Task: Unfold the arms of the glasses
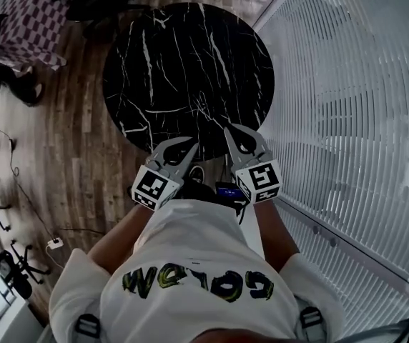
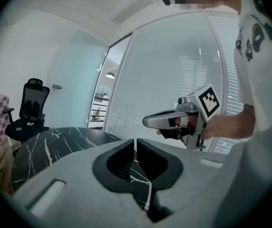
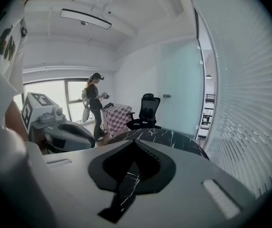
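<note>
No glasses show in any view. A round black marble table [image 1: 190,70] lies in front of me with nothing on the part I can see. My left gripper [image 1: 192,144] hovers at the table's near edge, its jaws a narrow slit apart with nothing between them [image 2: 135,140]. Just to its right, my right gripper [image 1: 228,129] also reaches over the near rim. Its tips meet with nothing in them [image 3: 135,142]. Each gripper shows in the other's view, side by side and apart. Both point a little downward over the marble top [image 2: 55,141].
White slatted blinds on a glass wall [image 1: 347,120] run close along the table's right side. A table with a checkered cloth [image 1: 26,20] and a black office chair [image 3: 148,110] stand beyond on the wooden floor. A person [image 3: 94,108] stands far back by the window.
</note>
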Demonstrator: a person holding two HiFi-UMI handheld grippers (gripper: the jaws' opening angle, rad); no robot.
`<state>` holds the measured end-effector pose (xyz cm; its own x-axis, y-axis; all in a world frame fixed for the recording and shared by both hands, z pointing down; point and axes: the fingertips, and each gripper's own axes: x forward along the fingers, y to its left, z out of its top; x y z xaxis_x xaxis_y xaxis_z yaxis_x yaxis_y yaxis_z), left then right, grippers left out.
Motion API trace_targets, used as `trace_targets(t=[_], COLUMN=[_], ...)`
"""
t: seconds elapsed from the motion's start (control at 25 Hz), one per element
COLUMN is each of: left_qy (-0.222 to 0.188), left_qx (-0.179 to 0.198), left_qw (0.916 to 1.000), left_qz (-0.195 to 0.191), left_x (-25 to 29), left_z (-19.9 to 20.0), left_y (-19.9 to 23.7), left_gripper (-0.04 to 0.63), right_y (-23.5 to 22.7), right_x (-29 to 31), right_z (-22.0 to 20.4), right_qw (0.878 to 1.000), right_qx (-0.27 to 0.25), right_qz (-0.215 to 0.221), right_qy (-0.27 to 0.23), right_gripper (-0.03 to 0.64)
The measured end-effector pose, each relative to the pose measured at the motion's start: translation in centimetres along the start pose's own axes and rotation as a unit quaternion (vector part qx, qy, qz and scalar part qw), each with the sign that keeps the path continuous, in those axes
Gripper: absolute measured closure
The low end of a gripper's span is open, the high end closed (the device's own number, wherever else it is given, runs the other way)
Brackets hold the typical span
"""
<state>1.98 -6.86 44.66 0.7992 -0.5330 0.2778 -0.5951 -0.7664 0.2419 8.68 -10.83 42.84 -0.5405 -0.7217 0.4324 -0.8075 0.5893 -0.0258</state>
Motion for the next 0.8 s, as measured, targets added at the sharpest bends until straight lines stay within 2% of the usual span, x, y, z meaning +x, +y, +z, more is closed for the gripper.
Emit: trace_targets(t=[0.24,0.56,0.8], left_qy=[0.033,0.076,0.113], left_qx=[0.005,-0.027,-0.033], left_qw=[0.9994,0.9966,0.9928], left_qz=[0.001,0.017,0.022], left_x=[3.7,7.3,9.2], left_z=[-3.8,-8.6,-12.6], left_y=[2.1,5.8,7.8], left_gripper=[0.574,0.589,0.588], right_y=[-1.8,-4.7,-5.7], right_x=[4.6,9.3,12.2], right_z=[-4.1,-9.7,-13.4], right_qw=[0.998,0.994,0.989], right_qx=[-0.005,0.018,0.027], right_qz=[0.017,0.001,0.007], right_qy=[0.061,0.110,0.146], right_gripper=[0.592,0.592,0.589])
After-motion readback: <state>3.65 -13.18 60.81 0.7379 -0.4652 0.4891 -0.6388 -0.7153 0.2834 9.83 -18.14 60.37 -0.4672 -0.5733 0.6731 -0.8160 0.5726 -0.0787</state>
